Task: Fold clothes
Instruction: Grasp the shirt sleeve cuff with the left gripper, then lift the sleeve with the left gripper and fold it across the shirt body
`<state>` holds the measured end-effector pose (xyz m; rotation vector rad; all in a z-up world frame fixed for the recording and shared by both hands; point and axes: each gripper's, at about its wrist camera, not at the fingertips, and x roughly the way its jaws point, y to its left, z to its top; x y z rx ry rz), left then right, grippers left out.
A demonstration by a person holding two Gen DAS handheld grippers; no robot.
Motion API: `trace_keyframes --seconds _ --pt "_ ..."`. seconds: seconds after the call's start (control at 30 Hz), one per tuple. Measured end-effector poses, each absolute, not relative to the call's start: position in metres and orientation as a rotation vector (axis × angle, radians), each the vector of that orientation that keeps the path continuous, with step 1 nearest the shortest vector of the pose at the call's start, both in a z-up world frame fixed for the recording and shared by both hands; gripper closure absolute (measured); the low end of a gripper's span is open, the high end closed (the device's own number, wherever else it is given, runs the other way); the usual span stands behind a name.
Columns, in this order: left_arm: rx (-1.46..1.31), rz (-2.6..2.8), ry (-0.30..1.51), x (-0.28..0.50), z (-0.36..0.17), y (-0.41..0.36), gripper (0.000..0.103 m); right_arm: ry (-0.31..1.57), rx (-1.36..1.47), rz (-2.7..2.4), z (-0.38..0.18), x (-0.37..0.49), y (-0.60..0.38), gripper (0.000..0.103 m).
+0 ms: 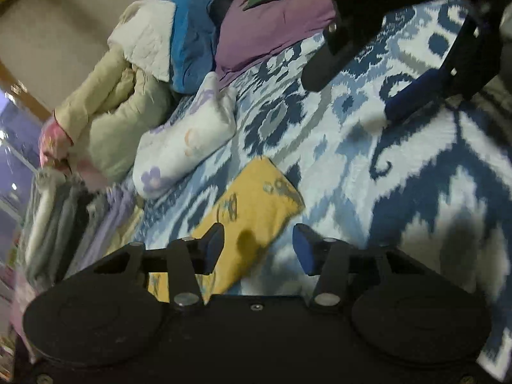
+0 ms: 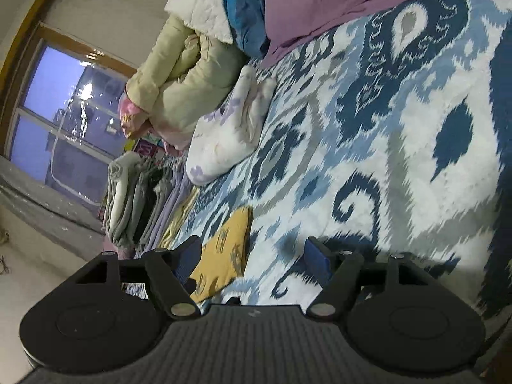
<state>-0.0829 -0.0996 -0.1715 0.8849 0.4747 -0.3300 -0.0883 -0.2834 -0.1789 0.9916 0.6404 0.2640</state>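
Note:
A folded yellow garment with grey prints lies flat on the blue and white patterned bedspread. My left gripper is open just above its near end, empty. My right gripper is open and empty, with the yellow garment beside its left finger. The right gripper also shows in the left wrist view at the top right, open above the bedspread.
A white floral folded item lies beyond the yellow garment. A beige padded jacket, blue and purple bedding are piled behind. A stack of folded clothes stands at the bed's left edge, by a window.

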Motion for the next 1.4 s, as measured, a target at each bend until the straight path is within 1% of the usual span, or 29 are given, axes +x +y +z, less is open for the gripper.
trace_keyframes --seconds 0.1,0.23,0.53,0.6,0.63,0.67,0.7,0.9,1.1,1.3,1.4 --pt "0.959 -0.3 0.447 -0.075 -0.177 -0.112 0.058 0.637 1.02 0.252 -0.182 -0.086 -0.29 0.032" --pt "0.984 -0.248 0.439 -0.065 -0.182 -0.123 0.063 0.635 1.038 0.237 -0.185 -0.082 -0.294 0.032" --pt "0.927 -0.148 0.523 -0.033 -0.179 -0.134 0.074 0.609 1.075 0.205 -0.189 -0.08 -0.303 0.032" --pt "0.897 -0.139 0.548 -0.026 -0.177 -0.134 0.074 0.606 1.074 0.2 -0.19 -0.08 -0.303 0.032" --pt "0.878 -0.136 0.56 -0.024 -0.175 -0.134 0.077 0.606 1.07 0.197 -0.19 -0.08 -0.303 0.032" --pt "0.853 -0.134 0.574 -0.021 -0.173 -0.133 0.093 0.605 1.065 0.194 -0.19 -0.08 -0.302 0.032" --pt "0.806 -0.136 0.592 -0.02 -0.169 -0.129 0.096 0.604 1.059 0.191 -0.19 -0.08 -0.301 0.032" --pt "0.519 -0.097 0.602 -0.03 -0.133 -0.083 0.097 0.59 1.044 0.205 -0.187 -0.081 -0.297 0.032" --pt "0.155 -0.109 0.565 -0.045 -0.087 -0.012 0.098 0.596 0.983 0.349 -0.178 -0.077 -0.272 0.031" --pt "-0.117 -0.042 0.527 -0.069 -0.054 0.07 0.098 0.62 0.759 0.572 -0.158 -0.074 -0.21 0.031" --pt "-0.166 0.012 0.511 -0.081 -0.045 0.104 0.098 0.612 0.599 0.675 -0.145 -0.083 -0.174 0.032"
